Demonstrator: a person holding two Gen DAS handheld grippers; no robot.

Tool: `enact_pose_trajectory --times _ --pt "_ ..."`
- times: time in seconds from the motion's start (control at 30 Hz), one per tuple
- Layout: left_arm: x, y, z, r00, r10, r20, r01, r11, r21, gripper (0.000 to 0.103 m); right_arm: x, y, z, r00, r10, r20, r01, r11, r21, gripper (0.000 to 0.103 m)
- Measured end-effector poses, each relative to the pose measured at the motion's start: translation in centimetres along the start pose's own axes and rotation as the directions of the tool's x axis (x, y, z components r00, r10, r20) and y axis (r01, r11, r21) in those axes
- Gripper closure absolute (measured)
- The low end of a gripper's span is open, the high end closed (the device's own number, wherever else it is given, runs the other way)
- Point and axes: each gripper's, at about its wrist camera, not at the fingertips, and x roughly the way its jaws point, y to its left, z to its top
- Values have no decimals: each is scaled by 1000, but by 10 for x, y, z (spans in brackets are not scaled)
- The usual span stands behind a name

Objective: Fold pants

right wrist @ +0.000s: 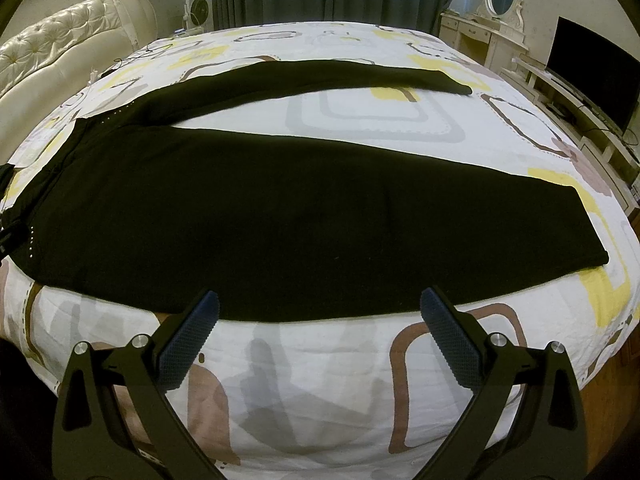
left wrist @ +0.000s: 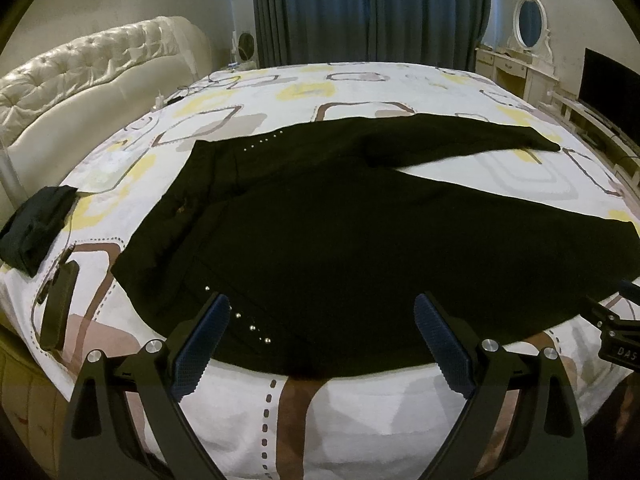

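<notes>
Black pants (left wrist: 320,232) lie spread flat on the bed, waistband to the left, two legs splayed out to the right. Small silver studs (left wrist: 252,326) mark the near hip. My left gripper (left wrist: 322,304) hovers open over the near edge of the hip area, nothing between its fingers. In the right wrist view the same pants (right wrist: 280,208) stretch across the bed, the near leg ending at a hem (right wrist: 592,240) on the right. My right gripper (right wrist: 319,300) is open just above the near leg's front edge. Part of the right gripper (left wrist: 616,332) shows at the left view's right edge.
The bed (left wrist: 360,400) has a white cover with brown, grey and yellow squares. A dark folded garment (left wrist: 36,228) and a black phone-like object (left wrist: 60,308) lie at the left. A tufted headboard (left wrist: 80,72) stands left; dresser (right wrist: 480,36) and TV (right wrist: 592,76) right.
</notes>
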Motion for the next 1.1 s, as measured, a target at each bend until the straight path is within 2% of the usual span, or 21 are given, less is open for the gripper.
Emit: enact_pose_trajectory --times 0.47,0.63,0.77,0.93,1.0,1.03,1.1 --pt "6 -5 6 999 -35 -27 35 999 23 10 8 6 -6 1000 4 -3 -4 1000 -1 2" --pt "11 -7 10 997 -53 -58 57 996 67 10 10 5 0 998 55 6 -55 998 1 2" --pt "14 -6 18 995 -68 -75 76 991 109 10 10 1 22 989 145 11 -145 989 -11 2" --pt "31 11 43 986 -104 -130 117 988 98 10 12 5 74 957 288 9 -286 954 -90 2" --pt "42 22 58 979 -131 -157 145 986 77 10 16 8 98 954 299 -3 -296 945 -141 2" --pt "50 32 71 969 -173 -174 186 981 58 10 21 14 113 951 308 -6 -303 933 -191 2" --pt "56 45 84 965 -200 -172 211 976 47 10 32 22 133 957 289 -21 -286 927 -243 2"
